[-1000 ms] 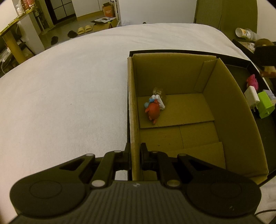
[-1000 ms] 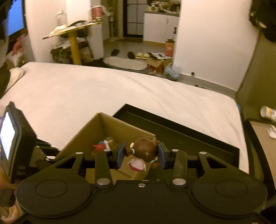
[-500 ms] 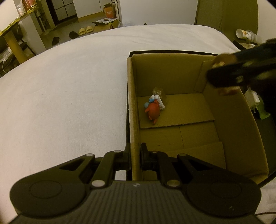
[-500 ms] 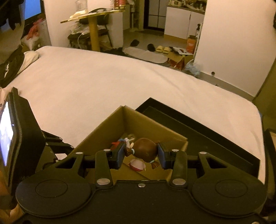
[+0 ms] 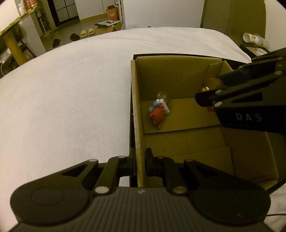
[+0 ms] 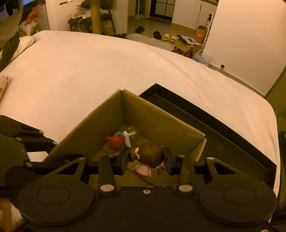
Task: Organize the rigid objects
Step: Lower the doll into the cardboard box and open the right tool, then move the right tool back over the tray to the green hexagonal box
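Your cardboard box (image 5: 178,76) sits open-topped inside a shallow black tray (image 6: 223,132), and on its floor, near the far left corner, lies a red toy figure (image 5: 157,114) with a blue-and-white piece and a small clear item touching it (too tangled to tell apart). Your left gripper (image 5: 140,162) has its jaws pinched shut on the box's near-left wall, one finger outside and one inside. Your right gripper (image 6: 146,158) clamps a brown round-headed figurine (image 6: 150,157) by the head, held above the box's interior near its right wall; in the left wrist view it shows only partly, behind the gripper's finger. Box and tray rest on a white bedsheet (image 5: 62,98). Beyond the bed you can see slippers (image 5: 87,33) on the floor, a yellow table leg (image 6: 95,16) and white walls.
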Demonstrator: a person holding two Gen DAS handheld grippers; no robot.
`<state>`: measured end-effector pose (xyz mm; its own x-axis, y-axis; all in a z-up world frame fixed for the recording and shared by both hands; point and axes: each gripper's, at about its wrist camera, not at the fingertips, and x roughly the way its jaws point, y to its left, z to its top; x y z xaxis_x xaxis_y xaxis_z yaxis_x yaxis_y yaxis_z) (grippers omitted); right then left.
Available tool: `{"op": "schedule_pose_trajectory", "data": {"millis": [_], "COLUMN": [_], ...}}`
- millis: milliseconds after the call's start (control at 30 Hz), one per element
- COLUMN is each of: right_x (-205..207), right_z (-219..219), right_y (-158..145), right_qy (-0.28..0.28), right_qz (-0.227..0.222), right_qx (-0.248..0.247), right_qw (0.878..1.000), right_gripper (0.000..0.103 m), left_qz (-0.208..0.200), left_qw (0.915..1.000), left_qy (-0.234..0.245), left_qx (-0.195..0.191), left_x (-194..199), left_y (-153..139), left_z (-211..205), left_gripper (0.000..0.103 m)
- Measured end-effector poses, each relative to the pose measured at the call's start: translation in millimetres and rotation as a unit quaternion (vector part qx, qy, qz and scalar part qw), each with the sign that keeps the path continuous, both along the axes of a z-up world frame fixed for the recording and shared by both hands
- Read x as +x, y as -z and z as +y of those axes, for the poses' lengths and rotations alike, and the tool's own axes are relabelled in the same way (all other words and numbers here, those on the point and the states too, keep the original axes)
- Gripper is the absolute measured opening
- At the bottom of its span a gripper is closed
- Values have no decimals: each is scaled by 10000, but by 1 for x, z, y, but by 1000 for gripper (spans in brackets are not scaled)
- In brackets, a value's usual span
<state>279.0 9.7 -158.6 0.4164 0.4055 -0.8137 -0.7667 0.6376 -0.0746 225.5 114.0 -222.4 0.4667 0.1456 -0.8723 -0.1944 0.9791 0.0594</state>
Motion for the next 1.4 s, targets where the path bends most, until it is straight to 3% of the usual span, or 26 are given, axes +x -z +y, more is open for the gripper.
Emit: {"op": "schedule_pose_trajectory", "data": {"millis": [267,633,1400], "right_x": [-4,-12,-18], "right_z": [-14,-68,-148], "right_y": [-18,-31,-20], "right_qy": [149,709,1684], "right_qz": [-239,-6,-69], "right_qx": [214,463,452], "right_qw": [9994,9964,9847], "right_gripper": [44,47,47], "left_qz": [-10,-38,-33], "left_qw": [10000,9999,9998], "left_qy": [56,97,198], "left_qx": [77,28,38], "left_x": [0,-2,-1], "left_y": [-1,-3,-5], "left_z": [-5,-4,-3], "left_gripper": [10,10,11]}}
